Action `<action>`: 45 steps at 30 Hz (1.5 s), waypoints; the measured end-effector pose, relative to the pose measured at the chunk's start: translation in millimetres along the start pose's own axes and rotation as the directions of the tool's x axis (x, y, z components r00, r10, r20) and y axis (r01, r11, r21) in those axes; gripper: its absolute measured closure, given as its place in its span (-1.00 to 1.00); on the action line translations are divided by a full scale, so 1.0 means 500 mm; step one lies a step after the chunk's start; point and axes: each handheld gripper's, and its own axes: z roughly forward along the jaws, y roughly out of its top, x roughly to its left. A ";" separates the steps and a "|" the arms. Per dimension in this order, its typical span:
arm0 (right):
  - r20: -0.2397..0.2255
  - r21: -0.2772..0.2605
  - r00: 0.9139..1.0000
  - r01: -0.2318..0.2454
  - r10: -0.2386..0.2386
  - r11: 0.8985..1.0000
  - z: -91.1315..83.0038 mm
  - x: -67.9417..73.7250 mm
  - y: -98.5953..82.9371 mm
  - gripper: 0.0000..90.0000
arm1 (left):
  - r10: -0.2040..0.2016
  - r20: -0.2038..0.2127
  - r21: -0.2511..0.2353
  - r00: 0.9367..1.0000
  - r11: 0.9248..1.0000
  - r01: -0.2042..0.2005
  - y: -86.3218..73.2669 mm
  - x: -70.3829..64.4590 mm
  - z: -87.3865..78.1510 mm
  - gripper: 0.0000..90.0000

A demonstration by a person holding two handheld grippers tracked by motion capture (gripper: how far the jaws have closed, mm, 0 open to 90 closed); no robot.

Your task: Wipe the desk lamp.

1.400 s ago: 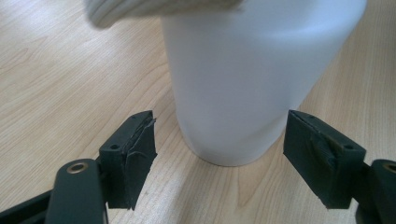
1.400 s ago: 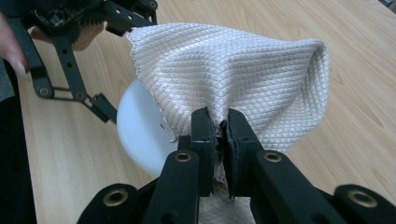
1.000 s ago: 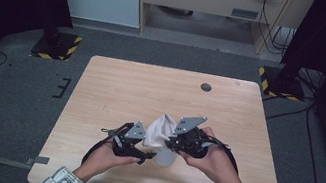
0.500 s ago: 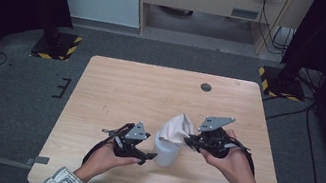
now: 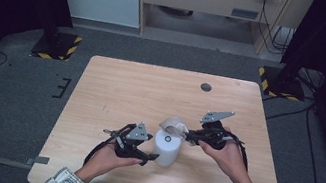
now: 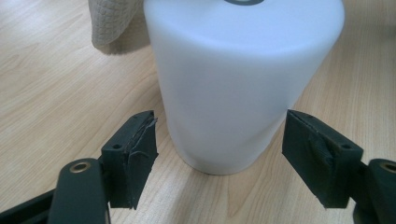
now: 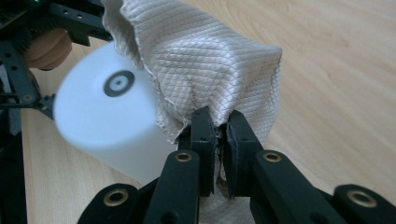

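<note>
A white cylinder point(image 5: 166, 147) with a small dark ring on its top stands upright on the wooden table point(image 5: 140, 92), also close up in the left gripper view point(image 6: 238, 79). My left gripper point(image 5: 148, 157) is open, its jaws on either side of the cylinder's base point(image 6: 219, 158) without touching it. My right gripper point(image 5: 188, 137) is shut on a beige quilted cloth point(image 7: 205, 65), which it holds bunched just above and beside the cylinder point(image 7: 109, 126). The cloth point(image 5: 174, 124) hangs over the cylinder's far top edge.
A small dark round hole cover point(image 5: 206, 87) sits near the table's far right edge. Yellow-and-black striped stand feet point(image 5: 54, 47) rest on the grey floor past the table's far corners. A cabinet and cables stand at the back.
The right gripper has drawn the cloth to the right and off the cylinder, uncovering its white top. The left gripper has stayed by the cylinder's base.
</note>
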 end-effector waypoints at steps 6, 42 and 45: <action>-0.008 0.044 1.000 -0.022 0.022 0.999 0.037 -0.004 -0.022 0.87 | 0.005 0.017 0.005 1.000 1.000 -0.005 0.002 -0.003 0.005 -0.41; 0.006 0.063 1.000 0.000 -0.001 0.998 0.056 0.021 -0.032 0.87 | -0.017 0.025 -0.014 1.000 1.000 0.017 0.003 0.005 -0.004 -0.58; 0.004 0.095 1.000 -0.004 0.003 0.996 0.074 0.014 -0.039 0.87 | -0.020 0.025 -0.017 0.999 1.000 0.020 0.002 0.005 -0.004 -0.58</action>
